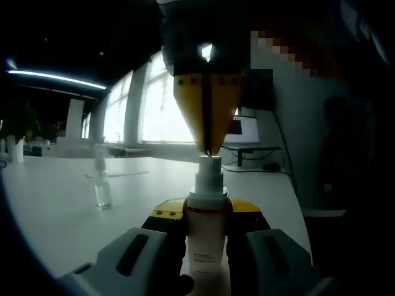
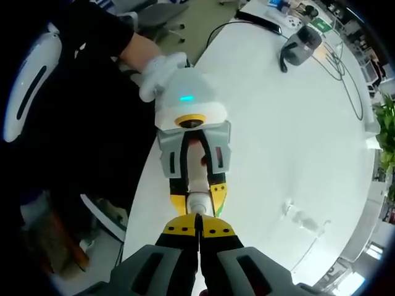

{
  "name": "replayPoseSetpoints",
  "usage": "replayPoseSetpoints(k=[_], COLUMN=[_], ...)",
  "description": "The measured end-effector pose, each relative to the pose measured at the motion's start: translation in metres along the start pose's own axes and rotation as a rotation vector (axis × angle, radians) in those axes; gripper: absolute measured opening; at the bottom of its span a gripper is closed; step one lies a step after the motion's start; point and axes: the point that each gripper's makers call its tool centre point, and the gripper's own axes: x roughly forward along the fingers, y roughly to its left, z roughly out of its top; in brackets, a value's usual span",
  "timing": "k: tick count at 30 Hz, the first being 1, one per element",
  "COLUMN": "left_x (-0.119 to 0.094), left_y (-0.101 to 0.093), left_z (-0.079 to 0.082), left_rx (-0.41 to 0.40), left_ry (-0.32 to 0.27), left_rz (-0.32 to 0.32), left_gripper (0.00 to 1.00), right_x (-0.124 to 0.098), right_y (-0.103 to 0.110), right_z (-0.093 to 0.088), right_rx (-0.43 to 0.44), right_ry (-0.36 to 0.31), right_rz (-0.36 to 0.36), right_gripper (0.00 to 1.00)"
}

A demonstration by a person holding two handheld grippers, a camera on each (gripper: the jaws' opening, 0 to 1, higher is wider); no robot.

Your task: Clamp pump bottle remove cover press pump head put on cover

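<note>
Two hand-held grippers: left hand-held gripper [image 1: 207, 231] clamps white plastic pump bottle [image 1: 205, 237]; right hand-held gripper [image 2: 199, 231], jaws closed, presses pump head [image 1: 208, 165] at 12 o'clock; clear cover [image 1: 102, 185] on white bench [image 1: 62, 203].

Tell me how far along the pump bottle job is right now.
Done: the left gripper clamps the white plastic pump bottle, and the clear cover stands apart on the white table. In hand: the right gripper, fingers together, tip on the pump head. Left: putting the cover back.

Grey left gripper [image 2: 196, 185] with yellow screwed tips; person's black sleeve [image 2: 92, 37], white glove [image 2: 157, 74].
</note>
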Motion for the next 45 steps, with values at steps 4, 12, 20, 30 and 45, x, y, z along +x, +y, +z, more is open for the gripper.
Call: replayPoseSetpoints(k=[4,12,20,30,45], left_x=[0.0000,0.0001,0.0003,0.0003,0.0002], left_y=[0.0003,0.0007,0.0002,0.0007,0.0009], left_z=[-0.0001,-0.0003,-0.0002,-0.0004,-0.0006], left_rx=[0.000,0.000,-0.001,0.000,0.002], left_ry=[0.000,0.000,0.000,0.000,0.000], left_rz=[0.000,0.000,0.000,0.001,0.001], left_gripper=[0.15,0.15,0.15,0.15,0.15], right_x=[-0.0001,-0.0001,-0.0001,0.0018,0.0020], right_y=[0.0003,0.0008,0.0011,0.0016,0.0006], right_z=[-0.0001,-0.0003,-0.0006,-0.0006,-0.0012], right_rx=[0.001,0.001,0.002,-0.001,0.003], right_ry=[-0.001,-0.002,-0.006,-0.002,-0.004], right_rz=[0.000,-0.002,-0.001,-0.002,-0.011], right_gripper=[0.00,0.00,0.00,0.00,0.00])
